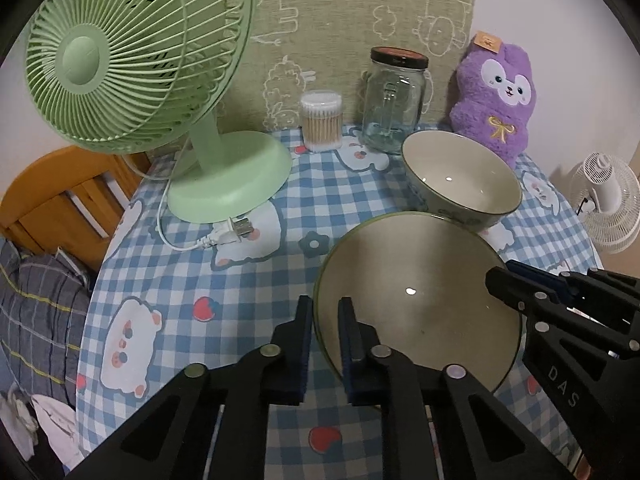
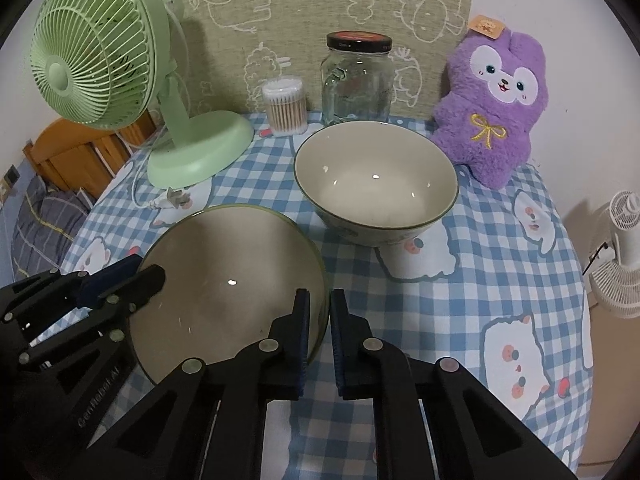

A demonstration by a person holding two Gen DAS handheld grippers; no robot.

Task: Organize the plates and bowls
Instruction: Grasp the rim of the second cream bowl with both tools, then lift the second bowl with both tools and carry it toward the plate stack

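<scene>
A wide green-rimmed plate [image 1: 416, 292] is held level just above the checked tablecloth [image 1: 224, 280]. My left gripper [image 1: 325, 304] is shut on its left rim. My right gripper [image 2: 319, 296] is shut on its right rim; the plate shows in the right wrist view [image 2: 228, 280] too. Each gripper also appears in the other's view, the right one [image 1: 496, 276] and the left one [image 2: 156, 272]. A deep cream bowl [image 1: 460, 178] stands upright on the table just behind the plate, also seen in the right wrist view [image 2: 376, 184].
A green desk fan [image 1: 132, 60] stands at the back left, its plug [image 1: 236, 232] lying on the cloth. A cotton swab tub [image 1: 321, 120], a glass jar [image 1: 394, 104] and a purple plush [image 1: 496, 96] line the back. A white fan [image 2: 620, 264] stands off the table's right edge.
</scene>
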